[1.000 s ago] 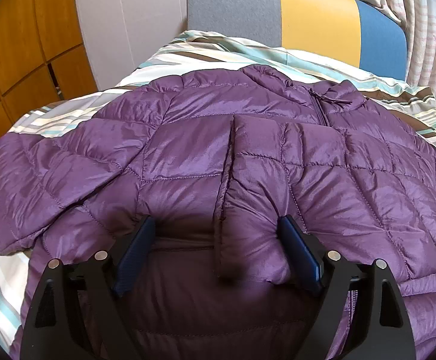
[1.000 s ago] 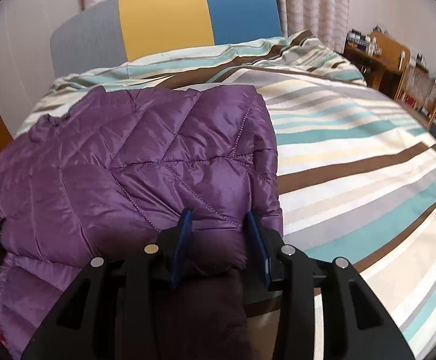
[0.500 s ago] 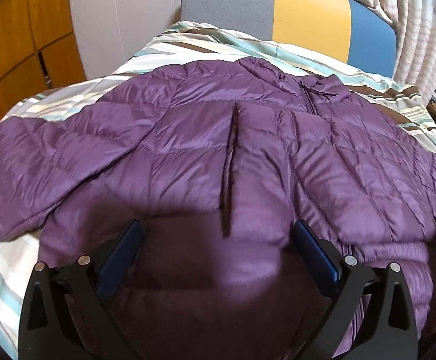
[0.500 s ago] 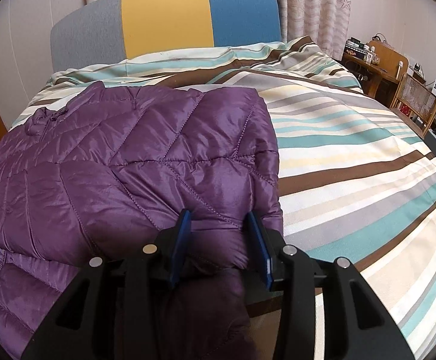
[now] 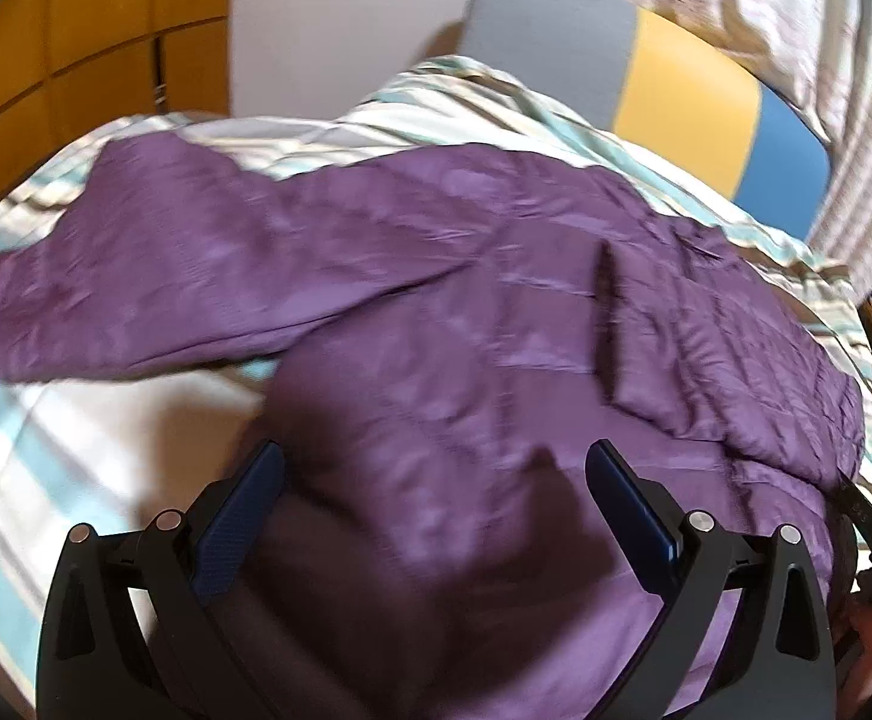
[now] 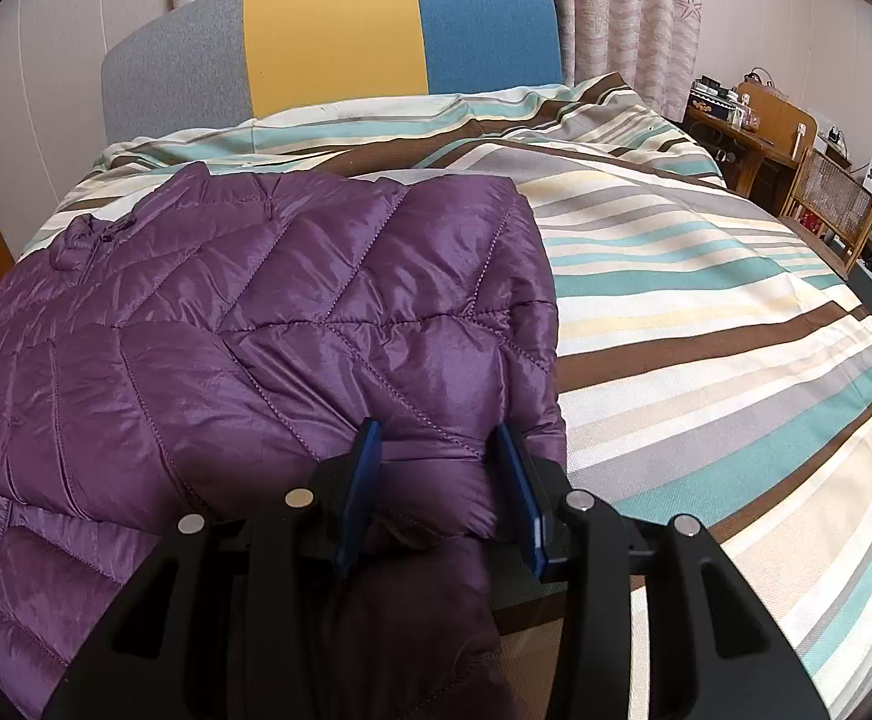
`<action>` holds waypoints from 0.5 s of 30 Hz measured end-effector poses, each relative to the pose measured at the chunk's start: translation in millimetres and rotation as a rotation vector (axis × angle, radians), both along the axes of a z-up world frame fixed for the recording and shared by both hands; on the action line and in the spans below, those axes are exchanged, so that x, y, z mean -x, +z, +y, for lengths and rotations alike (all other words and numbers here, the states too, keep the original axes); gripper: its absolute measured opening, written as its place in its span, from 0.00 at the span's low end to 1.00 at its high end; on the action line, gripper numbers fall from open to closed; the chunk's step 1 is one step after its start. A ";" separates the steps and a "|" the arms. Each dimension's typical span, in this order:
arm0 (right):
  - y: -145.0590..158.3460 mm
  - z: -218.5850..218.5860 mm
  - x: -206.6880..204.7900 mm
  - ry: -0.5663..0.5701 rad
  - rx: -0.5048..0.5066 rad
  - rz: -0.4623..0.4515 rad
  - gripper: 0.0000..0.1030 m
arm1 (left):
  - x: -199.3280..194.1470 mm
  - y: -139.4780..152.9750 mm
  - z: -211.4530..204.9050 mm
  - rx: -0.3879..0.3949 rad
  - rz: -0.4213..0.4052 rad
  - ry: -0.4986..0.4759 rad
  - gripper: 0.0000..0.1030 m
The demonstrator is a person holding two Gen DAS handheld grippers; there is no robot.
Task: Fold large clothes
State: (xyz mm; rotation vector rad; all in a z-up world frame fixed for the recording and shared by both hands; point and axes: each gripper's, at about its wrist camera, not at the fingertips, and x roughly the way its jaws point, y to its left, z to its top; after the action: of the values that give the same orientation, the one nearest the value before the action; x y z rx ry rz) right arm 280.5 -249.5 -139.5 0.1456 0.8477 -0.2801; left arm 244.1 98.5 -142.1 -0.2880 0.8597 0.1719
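Purple quilted nylon fills the near field of both views: the jacket lies flat across the striped duvet, w/ its right side already folded inward. Nearest, at 6 o'clock in the right wrist view, the right gripper is partly closed, pads pinching a puffy bunch at the folded edge. In the left wrist view, blurred, the left gripper stands as wide as it goes, nothing between its fingers, fabric only beneath them; whether the tips brush it I can't tell. Further out, toward 10 o'clock, the sleeve sprawls unfolded over the bedding, prob. the next thing to bring in. Beyond, at 12, the grey-yellow-blue headboard and curtain. Risks, as I judge them: slick down fabric springs back, so the fold may pop open if the right side lets go early; a shallow grab on the sleeve could slip; dragging it could pull the whole jacket askew on the duvet.
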 end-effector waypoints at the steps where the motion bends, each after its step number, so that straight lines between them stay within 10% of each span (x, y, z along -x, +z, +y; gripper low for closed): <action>1: 0.2 0.4 -0.2 0.000 0.001 0.000 0.39 | 2.7 -1.5 4.2 0.004 0.005 0.008 0.97; 15: 0.2 0.8 -0.5 0.001 -0.003 -0.002 0.40 | 57.5 -10.3 81.3 0.175 -0.034 0.143 0.97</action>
State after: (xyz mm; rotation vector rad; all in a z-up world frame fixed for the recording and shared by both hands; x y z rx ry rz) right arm 280.9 -248.7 -139.3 0.1483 0.8460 -0.2782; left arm 186.5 179.8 -152.4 -0.5159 0.8221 0.2244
